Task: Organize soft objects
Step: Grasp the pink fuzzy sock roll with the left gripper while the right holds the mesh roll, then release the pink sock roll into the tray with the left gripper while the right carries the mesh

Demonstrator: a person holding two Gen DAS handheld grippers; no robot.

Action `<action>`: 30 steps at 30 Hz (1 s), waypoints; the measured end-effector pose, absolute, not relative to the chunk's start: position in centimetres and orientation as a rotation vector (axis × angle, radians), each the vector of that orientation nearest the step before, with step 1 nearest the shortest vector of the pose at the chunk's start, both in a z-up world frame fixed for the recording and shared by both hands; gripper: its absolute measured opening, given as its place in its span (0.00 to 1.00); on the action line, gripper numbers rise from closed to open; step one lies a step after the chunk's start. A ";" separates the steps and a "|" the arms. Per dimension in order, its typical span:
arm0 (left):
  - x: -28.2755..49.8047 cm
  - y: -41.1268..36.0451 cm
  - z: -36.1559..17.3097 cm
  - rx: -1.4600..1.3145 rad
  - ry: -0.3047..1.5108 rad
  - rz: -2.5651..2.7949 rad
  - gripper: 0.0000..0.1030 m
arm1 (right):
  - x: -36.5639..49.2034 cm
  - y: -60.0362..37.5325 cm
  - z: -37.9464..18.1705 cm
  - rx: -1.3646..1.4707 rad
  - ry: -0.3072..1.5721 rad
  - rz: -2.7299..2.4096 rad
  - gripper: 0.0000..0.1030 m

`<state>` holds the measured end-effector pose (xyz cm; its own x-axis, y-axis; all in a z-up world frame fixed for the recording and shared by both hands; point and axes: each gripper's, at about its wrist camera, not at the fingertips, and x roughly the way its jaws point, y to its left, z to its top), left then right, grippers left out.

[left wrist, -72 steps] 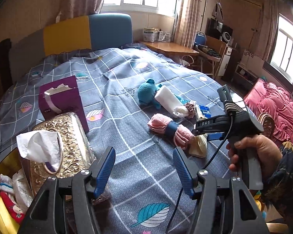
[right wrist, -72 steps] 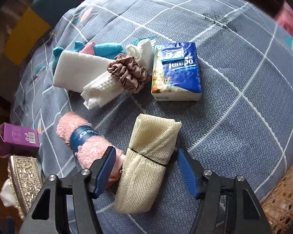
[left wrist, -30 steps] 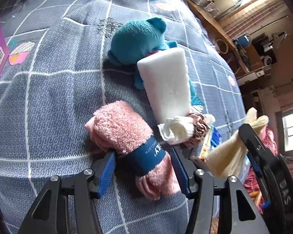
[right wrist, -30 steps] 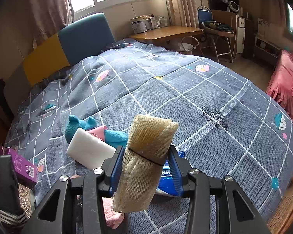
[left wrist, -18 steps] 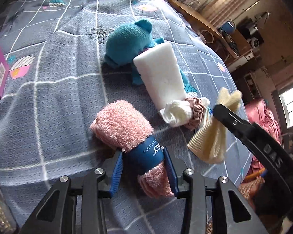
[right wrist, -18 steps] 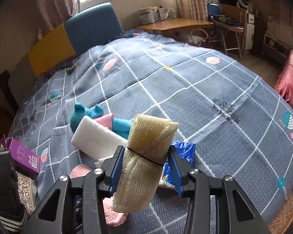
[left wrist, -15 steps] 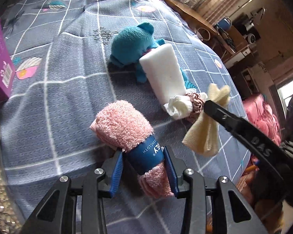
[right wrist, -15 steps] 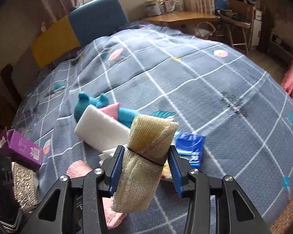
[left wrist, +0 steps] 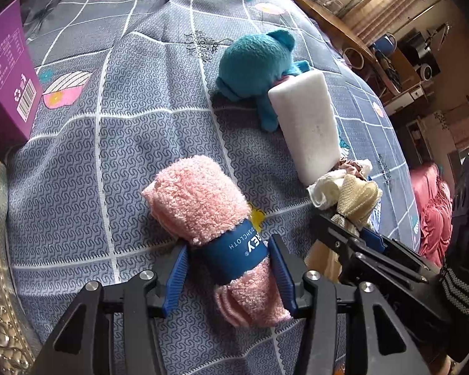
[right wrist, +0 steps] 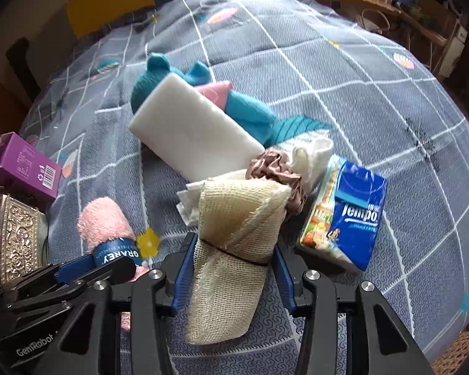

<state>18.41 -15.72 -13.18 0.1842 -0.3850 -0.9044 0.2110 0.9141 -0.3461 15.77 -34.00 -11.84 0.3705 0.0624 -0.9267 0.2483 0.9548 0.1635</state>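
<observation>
The pink towel roll (left wrist: 197, 197) lies on the bed (left wrist: 125, 156), its long axis running from 11 to 5 o'clock in the left wrist view. The left hand-held gripper (left wrist: 229, 247) straddles its blue paper band (left wrist: 234, 250). Its jaws have just been opening, with the roll between them and a sliver of gap on the left side, so they look loose, not clamped.

The roll looks light, plush and springy. It will likely squash under the pads and then hold well. The band is probably the best place to grip, since it keeps the layers bundled, though its smooth paper may slide along the pile.

The right hand-held gripper (right wrist: 234, 243) is closed on the cream mesh roll (right wrist: 237, 218) at its thin tie. This roll is open-weave, limp and very light, and its free ends flop.

At 1 o'clock from the pink roll sit a teal plush (left wrist: 253, 59) and a white foam block (left wrist: 306, 125) leaning on it.

- The mesh roll covers part of the scrunchie (right wrist: 272, 168) and the white cloth beneath it.
- I cannot tell whether the mesh roll's lower end touches the bed.
- The ornate gold box (right wrist: 15, 237) at 9 o'clock is cut off by the frame, and its inside is not shown.
- The tissue pack (right wrist: 350, 212) lies at 3 o'clock.
</observation>
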 end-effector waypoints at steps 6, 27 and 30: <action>17.6 -16.5 -13.2 -0.098 1.278 -0.435 0.44 | 15.9 -33.8 -12.4 0.285 1.218 -0.123 0.44; 25.8 -2.6 5.8 -0.203 0.899 -0.303 0.39 | 15.9 -31.5 -12.2 0.208 1.213 -0.067 0.42; 26.1 3.4 7.2 -0.220 0.834 -0.176 0.39 | 16.0 -30.5 -12.1 0.174 1.212 -0.043 0.42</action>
<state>26.13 3.41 7.22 0.6595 -0.2401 -0.7123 0.0682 0.9628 -0.2614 15.96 -30.49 -12.11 0.3519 0.0596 -0.9341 0.1263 0.9858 0.1105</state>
